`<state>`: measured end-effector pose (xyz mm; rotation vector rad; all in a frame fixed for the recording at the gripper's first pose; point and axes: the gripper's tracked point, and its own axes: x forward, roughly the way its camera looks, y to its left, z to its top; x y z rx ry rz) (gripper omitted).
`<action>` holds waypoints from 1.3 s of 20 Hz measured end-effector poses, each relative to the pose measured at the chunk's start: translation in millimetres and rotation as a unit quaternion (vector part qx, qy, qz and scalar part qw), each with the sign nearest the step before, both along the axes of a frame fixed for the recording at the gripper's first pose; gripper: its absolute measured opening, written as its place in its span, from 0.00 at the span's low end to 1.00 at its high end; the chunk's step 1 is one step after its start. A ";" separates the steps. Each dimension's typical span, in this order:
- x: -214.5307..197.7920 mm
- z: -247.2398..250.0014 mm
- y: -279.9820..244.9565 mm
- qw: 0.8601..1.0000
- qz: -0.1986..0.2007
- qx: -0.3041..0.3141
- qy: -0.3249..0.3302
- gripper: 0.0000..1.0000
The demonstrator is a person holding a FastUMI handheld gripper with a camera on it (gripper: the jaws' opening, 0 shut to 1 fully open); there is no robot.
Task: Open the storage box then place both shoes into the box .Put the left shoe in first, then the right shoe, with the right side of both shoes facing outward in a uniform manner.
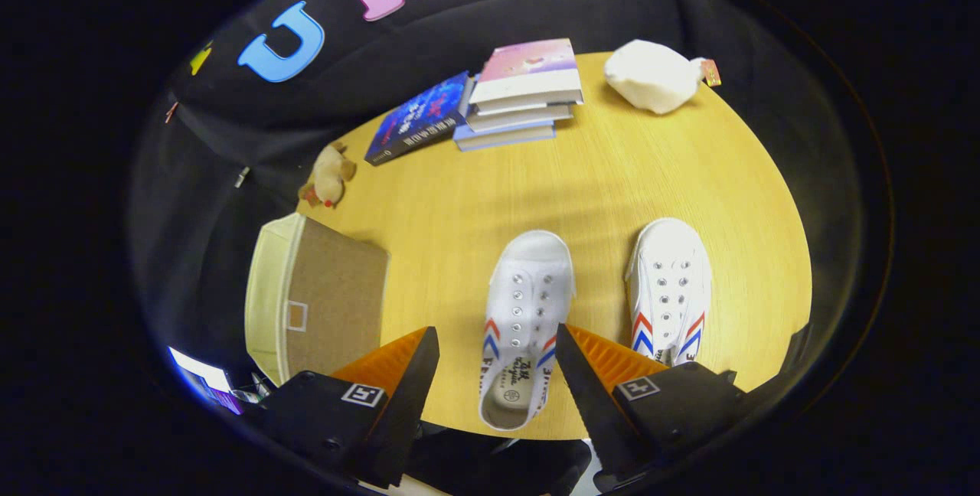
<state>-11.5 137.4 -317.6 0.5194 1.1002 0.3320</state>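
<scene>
Two white canvas shoes with red and blue chevrons lie on the wooden table, toes pointing away from me. The left shoe (522, 320) lies between my fingers and runs ahead of them. The right shoe (671, 289) lies to its right, beyond the right finger. The storage box (321, 301), cream fabric with a brown closed lid, stands beside the left finger at the table's left edge. My gripper (498, 339) is open and hovers above the left shoe's heel end without touching it.
At the far side of the table (612, 174) stands a stack of books (524, 90) with a dark blue book (419, 119) lying beside it. A white plush (651, 75) lies far right, and a small tan plush toy (329, 174) lies behind the box.
</scene>
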 end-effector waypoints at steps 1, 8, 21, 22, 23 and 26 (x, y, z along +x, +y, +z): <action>-0.6 -11.0 0.8 1.000 0.002 0.000 0.014 0.94; 4.4 -73.6 -3.2 0.996 0.036 -0.066 0.054 0.75; -3.2 -76.8 0.8 0.993 -0.019 -0.031 0.110 0.13; -5.3 -72.8 1.5 0.993 -0.017 -0.035 0.109 0.13; -8.6 -67.6 1.6 0.993 -0.015 -0.036 0.111 0.13; -10.0 -41.5 6.1 0.994 -0.016 -0.026 0.104 0.13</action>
